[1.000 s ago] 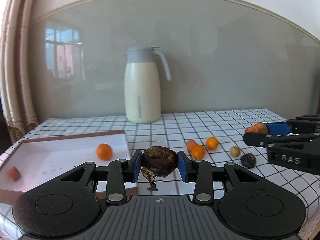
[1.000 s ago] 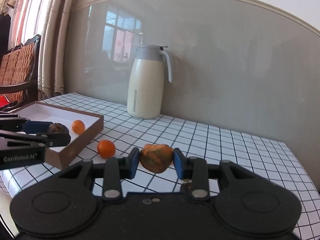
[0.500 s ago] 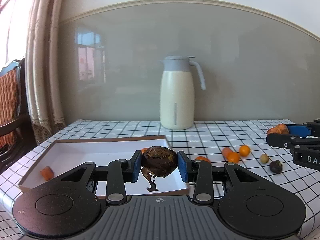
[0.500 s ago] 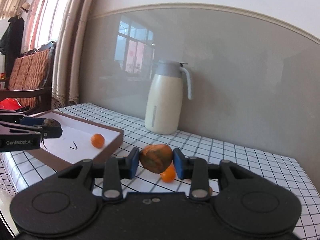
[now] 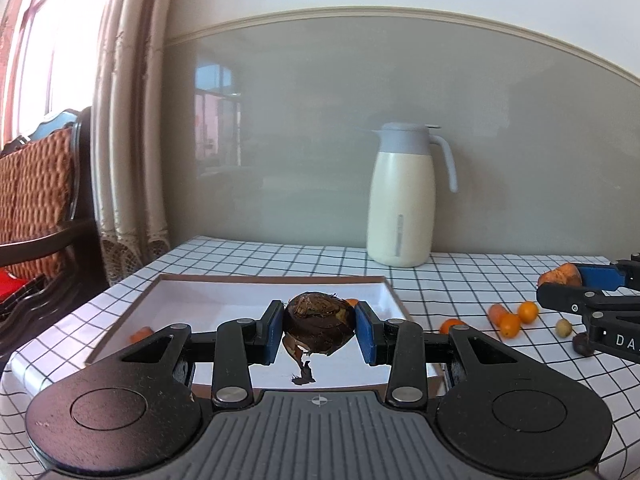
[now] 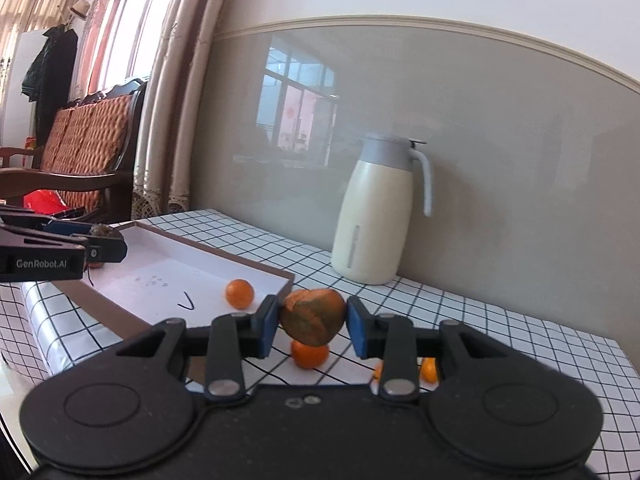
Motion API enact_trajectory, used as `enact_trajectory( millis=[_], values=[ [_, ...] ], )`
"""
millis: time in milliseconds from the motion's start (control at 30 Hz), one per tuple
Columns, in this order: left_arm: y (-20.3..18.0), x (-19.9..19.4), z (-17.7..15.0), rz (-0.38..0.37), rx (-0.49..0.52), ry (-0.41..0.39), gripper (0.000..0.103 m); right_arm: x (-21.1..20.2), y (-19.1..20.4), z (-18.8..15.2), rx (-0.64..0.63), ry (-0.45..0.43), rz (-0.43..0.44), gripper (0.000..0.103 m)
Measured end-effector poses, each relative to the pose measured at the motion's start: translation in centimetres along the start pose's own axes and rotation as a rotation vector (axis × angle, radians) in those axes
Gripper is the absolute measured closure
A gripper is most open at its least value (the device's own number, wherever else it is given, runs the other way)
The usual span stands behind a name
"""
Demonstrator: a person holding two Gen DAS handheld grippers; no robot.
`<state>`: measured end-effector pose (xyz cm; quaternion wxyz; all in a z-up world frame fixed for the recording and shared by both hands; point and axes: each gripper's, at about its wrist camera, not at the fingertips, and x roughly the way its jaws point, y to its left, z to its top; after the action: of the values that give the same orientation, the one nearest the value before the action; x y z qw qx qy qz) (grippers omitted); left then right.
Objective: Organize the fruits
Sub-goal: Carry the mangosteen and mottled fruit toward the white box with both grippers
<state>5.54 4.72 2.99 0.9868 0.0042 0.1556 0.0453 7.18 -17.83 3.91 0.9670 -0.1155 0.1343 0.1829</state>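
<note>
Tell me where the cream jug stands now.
The cream jug stands at the table's back edge against the grey wall, behind the tray's right corner.

Glossy checked tablecloth, smooth matt cream jug, matt white cardboard-edged tray, rough dark fruit

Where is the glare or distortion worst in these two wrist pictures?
Left wrist view: the window at upper left is blown out and the wall trim bows in an arc. Right wrist view: the glossy grey wall panel mirrors a window; corners go dark.
</note>
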Motion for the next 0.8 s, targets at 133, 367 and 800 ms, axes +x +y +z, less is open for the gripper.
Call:
enact_trajectory(
  millis=[133,367,800],
  values=[
    [1.2,-0.1,-0.1,0.018,-0.013,-0.001,0.065,0.5,1.0,0.3,-0.007,-0.007,0.019,0.075],
    [3.2,-0.3,-0.3,0.053,-0.037,-0.006,0.065,1.1,2.7,0.8,-0.019,-0.020,0.051,0.075],
    [7.3,0.2,-0.3,0.140,-0.053,-0.011,0.065,3.2,5.8,2.3,-0.042,-0.049,0.126,0.075]
  ],
)
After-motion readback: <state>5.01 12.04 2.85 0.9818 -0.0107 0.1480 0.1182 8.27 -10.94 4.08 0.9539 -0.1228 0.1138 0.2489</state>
